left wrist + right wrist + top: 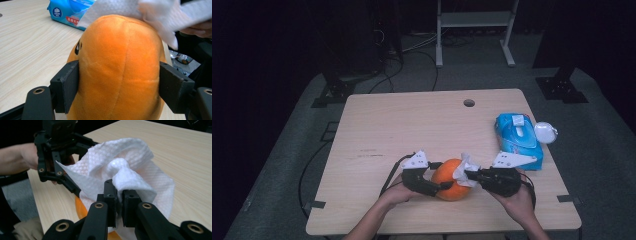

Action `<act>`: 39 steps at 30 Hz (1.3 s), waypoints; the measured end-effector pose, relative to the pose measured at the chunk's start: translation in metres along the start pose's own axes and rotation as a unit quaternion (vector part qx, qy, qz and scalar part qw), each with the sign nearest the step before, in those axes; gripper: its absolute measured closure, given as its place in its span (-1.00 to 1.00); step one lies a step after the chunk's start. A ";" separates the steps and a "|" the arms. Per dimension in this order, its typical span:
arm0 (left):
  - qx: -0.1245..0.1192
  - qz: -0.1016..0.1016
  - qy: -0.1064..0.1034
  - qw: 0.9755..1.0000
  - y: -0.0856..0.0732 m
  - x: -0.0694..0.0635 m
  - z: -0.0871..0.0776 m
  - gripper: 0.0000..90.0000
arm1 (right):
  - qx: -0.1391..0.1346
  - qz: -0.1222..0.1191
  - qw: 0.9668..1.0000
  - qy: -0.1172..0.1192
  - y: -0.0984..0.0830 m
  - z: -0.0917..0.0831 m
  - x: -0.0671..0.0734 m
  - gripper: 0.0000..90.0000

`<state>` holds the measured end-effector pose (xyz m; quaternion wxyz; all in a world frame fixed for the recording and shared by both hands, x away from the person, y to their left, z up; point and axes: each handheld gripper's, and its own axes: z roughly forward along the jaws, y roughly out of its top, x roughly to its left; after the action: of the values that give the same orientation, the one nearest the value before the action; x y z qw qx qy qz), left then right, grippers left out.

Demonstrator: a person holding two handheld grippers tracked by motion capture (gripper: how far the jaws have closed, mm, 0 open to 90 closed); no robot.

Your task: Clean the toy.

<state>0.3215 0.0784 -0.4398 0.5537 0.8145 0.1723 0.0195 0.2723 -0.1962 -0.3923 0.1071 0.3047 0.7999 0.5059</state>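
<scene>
Two grippers work near the front edge of the wooden table (pixel 377 125). Between them sits an orange plush toy (pixel 120 67), clamped at its sides by the left gripper (pixel 119 86), jaws partly apart. Draped over its top, a white tissue (pixel 130 173) is pinched by the right gripper (pixel 119 202), jaws nearly together.

The blue tissue pack (pixel 65 12) bears a "Vinda" logo (other print unreadable).

My left claw (pixel 117 87) grips fuzzy orange plush toy (pixel 120 67); my right claw (pixel 119 202) pinches embossed paper tissue (pixel 130 172) over the matt wood-grain bench (pixel 397 130).
</scene>
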 end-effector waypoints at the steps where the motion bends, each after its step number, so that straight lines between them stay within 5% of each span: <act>1: -0.001 -0.003 0.000 1.000 0.000 0.001 -0.001 -0.46 | 0.005 -0.003 1.000 -0.002 -0.001 0.002 0.000 0.84; 3: -0.001 -0.008 0.001 1.000 -0.001 0.002 -0.002 -0.46 | 0.010 0.006 1.000 -0.010 -0.004 0.002 -0.007 0.84; 5: -0.002 -0.010 0.000 1.000 -0.001 0.002 -0.002 -0.46 | 0.028 0.010 0.999 -0.042 -0.011 0.003 -0.016 0.84; 7: -0.003 -0.009 0.000 1.000 -0.001 0.001 -0.001 -0.46 | 0.030 0.032 0.998 -0.038 -0.016 0.002 -0.023 0.84; 14: 0.015 0.030 -0.013 0.999 0.002 -0.011 0.005 -0.45 | 0.004 0.015 1.000 -0.015 -0.002 0.000 -0.010 0.84; 16: 0.015 0.029 -0.013 0.999 0.002 -0.012 0.005 -0.45 | 0.004 0.028 1.000 -0.010 -0.006 0.000 -0.017 0.84; 19: 0.022 0.049 -0.021 0.998 0.002 -0.016 0.005 -0.45 | 0.022 0.058 0.997 -0.036 -0.012 0.001 -0.030 0.84; 21: 0.022 0.052 -0.018 0.998 0.003 -0.017 0.006 -0.45 | 0.025 0.076 0.996 -0.028 -0.016 0.002 -0.034 0.85; 30: 0.017 0.049 -0.006 0.999 0.005 -0.024 0.015 -0.46 | -0.005 0.029 1.000 0.001 0.005 -0.003 -0.005 0.86; 33: 0.018 0.053 0.011 0.998 0.008 -0.030 0.020 -0.46 | 0.005 -0.012 1.000 -0.001 0.012 0.002 0.014 0.85; 39: 0.013 0.047 0.008 0.999 0.008 -0.027 0.019 -0.44 | 0.009 0.003 1.000 -0.024 0.005 -0.001 -0.004 0.85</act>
<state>0.3023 0.0507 -0.4352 0.5400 0.8286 0.1388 0.0493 0.2767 -0.1981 -0.3882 0.1219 0.3199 0.8006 0.4918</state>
